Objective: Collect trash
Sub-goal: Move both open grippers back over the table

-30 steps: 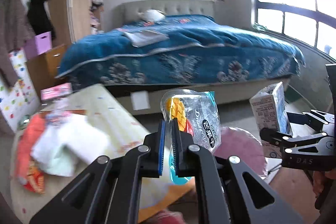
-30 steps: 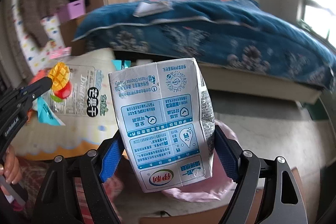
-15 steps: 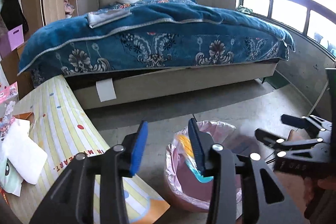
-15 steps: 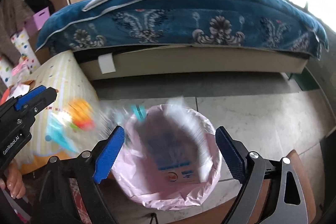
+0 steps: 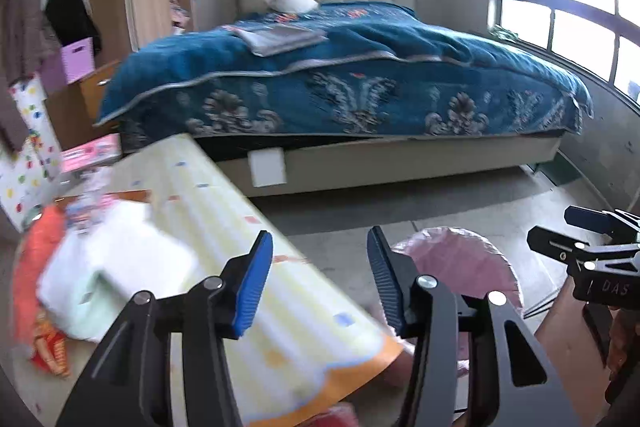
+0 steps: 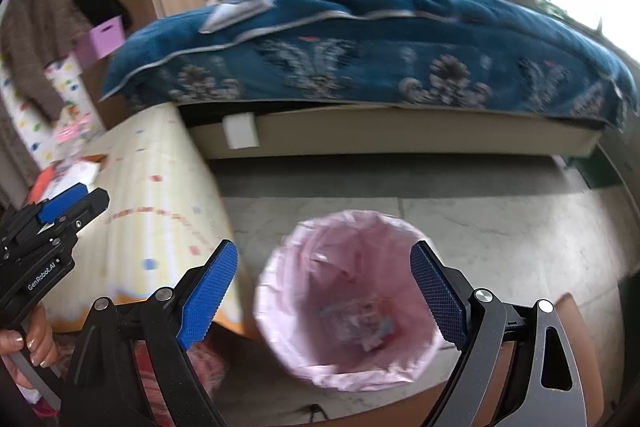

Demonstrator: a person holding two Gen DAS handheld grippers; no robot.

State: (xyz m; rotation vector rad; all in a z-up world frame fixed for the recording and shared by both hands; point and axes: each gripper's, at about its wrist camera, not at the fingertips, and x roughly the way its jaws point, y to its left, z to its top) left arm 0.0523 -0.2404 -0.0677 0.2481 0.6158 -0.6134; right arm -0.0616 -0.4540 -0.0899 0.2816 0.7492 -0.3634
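Both tools released and empty: left tool (image 5: 320, 279) jaws just opened further, nothing between them; right tool (image 6: 324, 291) wide above the pink-lined bin (image 6: 344, 303). Remaining trash (image 5: 100, 279) at the table (image 5: 240, 227) left edge, nearer the left tool.

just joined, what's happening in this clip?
A person with a gripper in each hand is collecting trash in a bedroom. Both the left gripper and the right gripper are open and empty; the left's jaws have just been opening. The right hangs over the pink-lined round trash bin, with blurry packaging at its bottom. More clutter, including an orange wrapper, lies left of the yellow striped mat.
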